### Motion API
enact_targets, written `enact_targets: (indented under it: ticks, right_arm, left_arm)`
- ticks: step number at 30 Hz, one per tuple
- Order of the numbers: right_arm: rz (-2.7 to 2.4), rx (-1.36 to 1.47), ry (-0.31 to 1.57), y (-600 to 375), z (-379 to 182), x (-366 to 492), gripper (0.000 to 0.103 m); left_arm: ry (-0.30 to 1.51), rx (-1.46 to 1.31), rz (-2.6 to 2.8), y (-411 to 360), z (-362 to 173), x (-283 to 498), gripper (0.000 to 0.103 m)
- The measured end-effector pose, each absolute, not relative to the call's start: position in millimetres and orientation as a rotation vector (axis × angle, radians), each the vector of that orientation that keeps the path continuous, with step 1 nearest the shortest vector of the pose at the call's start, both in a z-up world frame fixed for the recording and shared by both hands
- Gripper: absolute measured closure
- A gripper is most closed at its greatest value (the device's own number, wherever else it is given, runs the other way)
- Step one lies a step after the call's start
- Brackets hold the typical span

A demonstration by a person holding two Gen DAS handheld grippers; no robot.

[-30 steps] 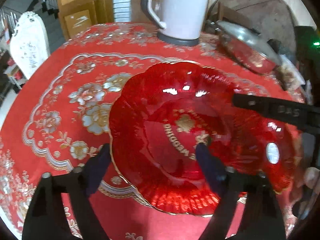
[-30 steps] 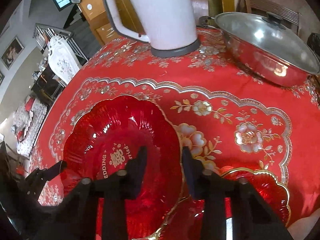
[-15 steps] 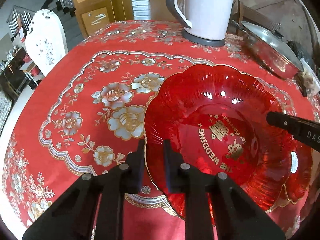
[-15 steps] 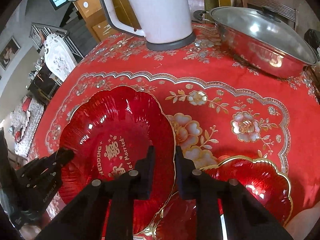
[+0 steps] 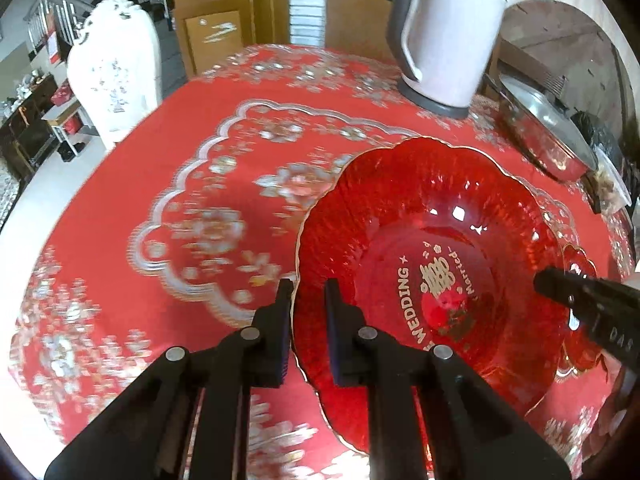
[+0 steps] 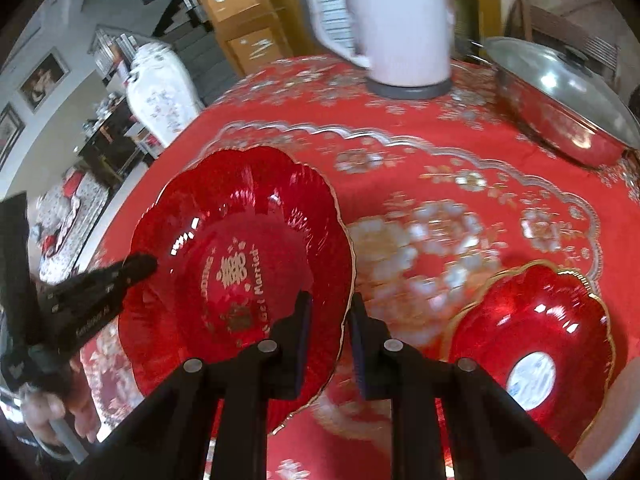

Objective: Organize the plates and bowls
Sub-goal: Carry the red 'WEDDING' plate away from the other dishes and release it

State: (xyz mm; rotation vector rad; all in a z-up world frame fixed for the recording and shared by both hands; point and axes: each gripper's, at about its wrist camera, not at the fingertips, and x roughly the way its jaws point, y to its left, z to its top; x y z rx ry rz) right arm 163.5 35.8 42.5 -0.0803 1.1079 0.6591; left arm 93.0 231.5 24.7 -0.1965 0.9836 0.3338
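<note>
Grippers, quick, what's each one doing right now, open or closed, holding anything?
Left gripper: closed on the near rim of the large red plate.
Right gripper: closed on the same plate's opposite rim.

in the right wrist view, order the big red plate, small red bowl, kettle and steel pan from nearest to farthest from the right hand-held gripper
1. Big red plate: its rim sits between the right hand-held gripper fingers.
2. Small red bowl: on the tablecloth, right of the gripper.
3. Steel pan and white kettle: both at the far edge, pan right, kettle centre; too close to call.
</note>
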Motion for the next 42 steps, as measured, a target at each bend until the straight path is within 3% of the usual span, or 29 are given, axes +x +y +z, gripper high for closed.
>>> enact_targets:
  ticks: [13, 24, 27, 29, 30, 31, 38, 42]
  right_arm:
    - [0.753, -0.116, 1.19, 82, 16, 102, 0.083]
    - [0.766, -0.058, 1.191, 81, 7, 93, 0.08]
    - [0.74, -0.044, 1.155, 70, 10, 90, 0.063]
    - [0.722, -0.012, 1.144, 59, 12, 89, 0.053]
    - [0.724, 0.013, 1.141, 52, 12, 88, 0.053]
    - [0.725, 0.028, 1.14, 47, 13, 88, 0.053]
    - [0.71, 0.093, 1.09, 6, 28, 78, 0.053]
    - [0.695, 0.127, 1.066, -18, 36, 74, 0.053]
  left_arm:
    - [1.001, -0.196, 0.388, 284, 18, 28, 0.089]
    - [0.994, -0.191, 0.456, 289, -5, 18, 0.083]
    - [0.966, -0.151, 0.497, 283, -3, 16, 0.077]
    - [0.95, -0.119, 0.521, 278, 1, 14, 0.062]
    - [0.934, -0.103, 0.535, 275, 5, 13, 0.047]
    - [0.912, -0.093, 0.546, 274, 8, 10, 0.042]
    - [0.796, -0.079, 0.548, 259, 43, -6, 0.04]
    - [0.752, -0.051, 0.489, 232, 63, -13, 0.032]
